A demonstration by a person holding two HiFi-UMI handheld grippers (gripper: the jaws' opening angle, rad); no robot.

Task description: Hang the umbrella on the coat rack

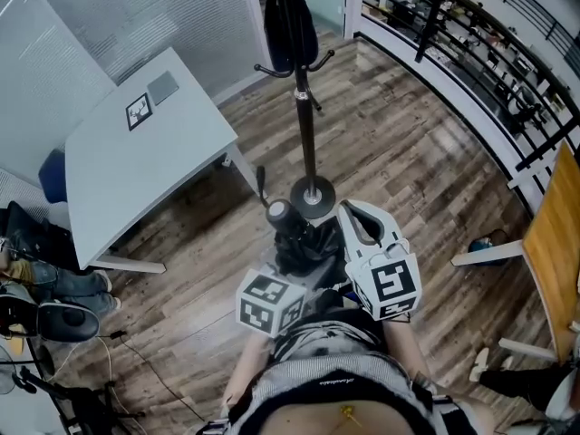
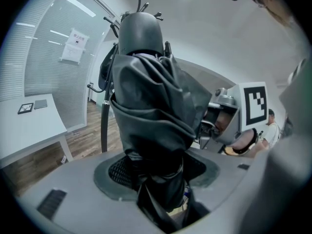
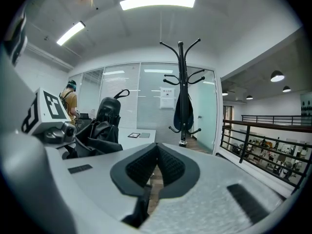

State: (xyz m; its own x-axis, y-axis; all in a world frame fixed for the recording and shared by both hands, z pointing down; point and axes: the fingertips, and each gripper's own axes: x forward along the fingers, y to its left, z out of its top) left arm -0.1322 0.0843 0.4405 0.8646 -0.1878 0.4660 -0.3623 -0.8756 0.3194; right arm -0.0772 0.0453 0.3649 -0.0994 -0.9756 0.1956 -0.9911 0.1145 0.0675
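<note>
A folded black umbrella (image 1: pixel 294 236) stands upright in front of me, its round handle (image 1: pixel 278 213) on top. My left gripper (image 1: pixel 288 265) is shut on its lower fabric; in the left gripper view the umbrella (image 2: pixel 151 106) fills the space between the jaws of the left gripper (image 2: pixel 158 172). The black coat rack (image 1: pixel 306 107) rises just beyond it, its round base (image 1: pixel 314 194) on the wood floor. My right gripper (image 1: pixel 350 212) hangs to the umbrella's right, apart from it. In the right gripper view the right gripper (image 3: pixel 157 165) is shut on nothing, with the coat rack (image 3: pixel 181 82) straight ahead.
A dark bag (image 1: pixel 288 25) hangs on the rack's hooks. A white table (image 1: pixel 136 152) stands to the left, a black railing (image 1: pixel 471 71) runs along the right, and a wooden tabletop (image 1: pixel 553 243) sits at the far right. A seated person's legs (image 1: pixel 54 279) show at the left edge.
</note>
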